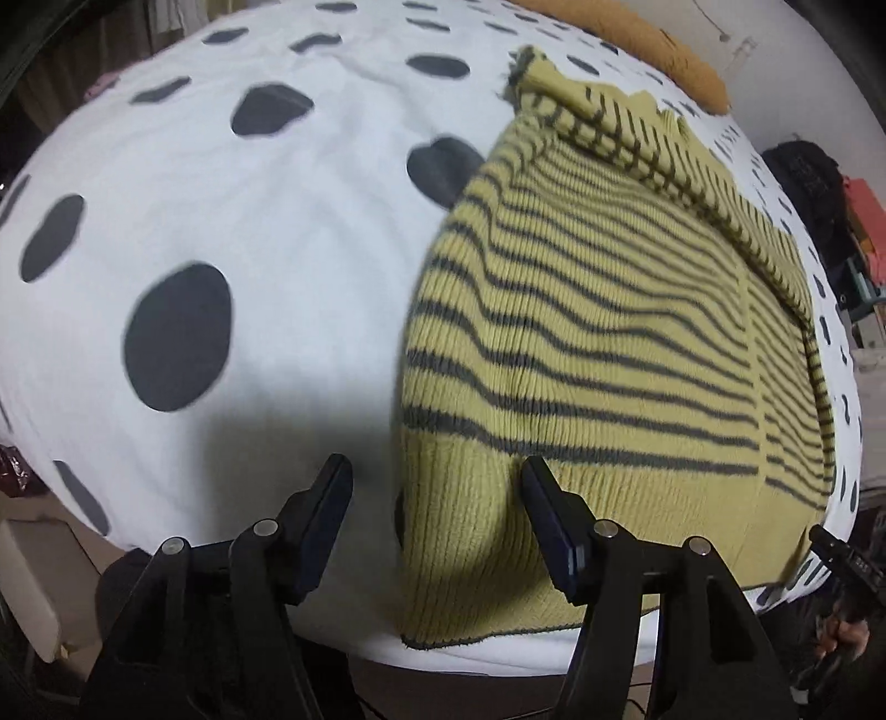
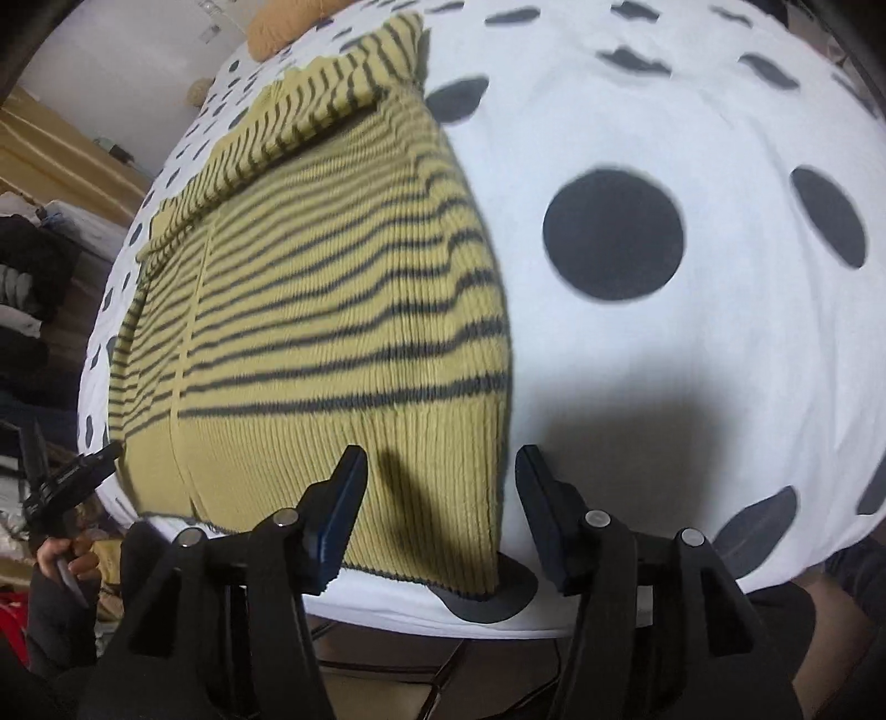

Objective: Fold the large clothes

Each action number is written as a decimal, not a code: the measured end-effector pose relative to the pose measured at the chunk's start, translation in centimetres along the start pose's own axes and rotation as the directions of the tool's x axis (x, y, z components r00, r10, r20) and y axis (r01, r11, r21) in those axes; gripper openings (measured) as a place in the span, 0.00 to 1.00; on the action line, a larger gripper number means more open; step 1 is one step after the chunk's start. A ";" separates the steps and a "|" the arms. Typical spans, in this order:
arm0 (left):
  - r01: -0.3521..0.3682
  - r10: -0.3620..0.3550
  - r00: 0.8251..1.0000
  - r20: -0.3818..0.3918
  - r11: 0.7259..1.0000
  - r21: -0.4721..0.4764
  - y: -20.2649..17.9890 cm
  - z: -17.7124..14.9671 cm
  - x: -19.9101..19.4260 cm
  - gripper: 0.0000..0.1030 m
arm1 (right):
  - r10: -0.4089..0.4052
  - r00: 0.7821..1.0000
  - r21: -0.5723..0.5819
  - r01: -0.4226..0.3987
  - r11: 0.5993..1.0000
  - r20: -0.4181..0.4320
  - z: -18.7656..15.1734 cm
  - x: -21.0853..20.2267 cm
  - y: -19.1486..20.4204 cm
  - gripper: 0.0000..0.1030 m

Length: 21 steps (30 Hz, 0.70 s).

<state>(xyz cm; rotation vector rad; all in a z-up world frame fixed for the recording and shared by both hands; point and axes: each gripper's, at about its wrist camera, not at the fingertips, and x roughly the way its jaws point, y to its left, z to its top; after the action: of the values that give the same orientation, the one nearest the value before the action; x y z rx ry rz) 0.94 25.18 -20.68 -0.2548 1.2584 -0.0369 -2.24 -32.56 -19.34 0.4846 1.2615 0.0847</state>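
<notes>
A yellow-green sweater with dark stripes lies flat on a white bedcover with dark spots. A striped sleeve is folded across its far end. My left gripper stands open over the sweater's near left hem corner, one finger above the knit and the other above the cover. My right gripper stands open in the same way over the near right hem corner. Nothing is pinched in either. Each view shows the other gripper small at the frame's edge, the right gripper and the left gripper.
The bed's near edge runs just below the hem, with floor beneath. A brown cushion lies at the bed's far end. Dark bags and an orange box stand beyond one side, and stacked dark clothes are there too.
</notes>
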 end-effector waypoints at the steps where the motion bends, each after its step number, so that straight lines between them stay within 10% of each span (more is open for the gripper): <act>1: 0.008 -0.008 1.000 0.007 1.000 0.004 -0.2 0.1 0.4 0.71 | 0.022 1.000 -0.003 -0.022 1.000 -0.014 -0.1 0.6 -0.1 0.56; 4: 0.075 -0.075 0.997 0.011 0.997 -0.005 -0.6 0.3 0.4 0.72 | 0.099 0.995 -0.024 -0.099 0.995 -0.010 -0.2 1.7 0.3 0.58; 5: 0.113 -0.113 0.994 0.011 0.994 -0.006 -0.8 0.4 0.5 0.59 | 0.145 0.989 -0.033 -0.145 0.989 0.001 -0.2 1.5 0.4 0.54; 6: 0.144 -0.144 0.990 0.010 0.990 -0.012 -0.9 0.5 0.1 0.12 | 0.181 0.983 -0.036 -0.180 0.983 0.013 -0.1 1.2 0.6 0.49; 7: 0.157 -0.157 0.988 0.004 0.987 -0.027 -0.8 0.6 -0.2 0.10 | 0.226 0.974 -0.038 -0.225 0.974 0.021 0.1 0.8 0.8 0.36; 12: 0.251 -0.242 0.966 0.095 0.963 -0.094 1.5 0.2 -3.8 0.10 | 0.366 0.926 -0.067 -0.361 0.930 0.091 0.9 -2.5 1.7 0.33; 17: 0.191 -0.194 0.981 -0.022 0.976 -0.106 1.9 -0.5 0.5 0.17 | 0.228 0.973 -0.037 -0.229 0.973 -0.032 0.4 2.2 0.0 0.34; 21: 0.246 -0.249 0.968 -0.024 0.966 -0.082 1.3 -0.6 -0.1 0.62 | 0.305 0.952 0.022 -0.305 0.952 -0.025 -0.9 2.1 0.2 0.61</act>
<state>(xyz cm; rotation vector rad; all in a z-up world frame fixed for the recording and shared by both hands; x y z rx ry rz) 0.22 26.37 -21.05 -0.4806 1.2575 -0.2077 -2.33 -31.46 -21.34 0.6941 1.2072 0.3426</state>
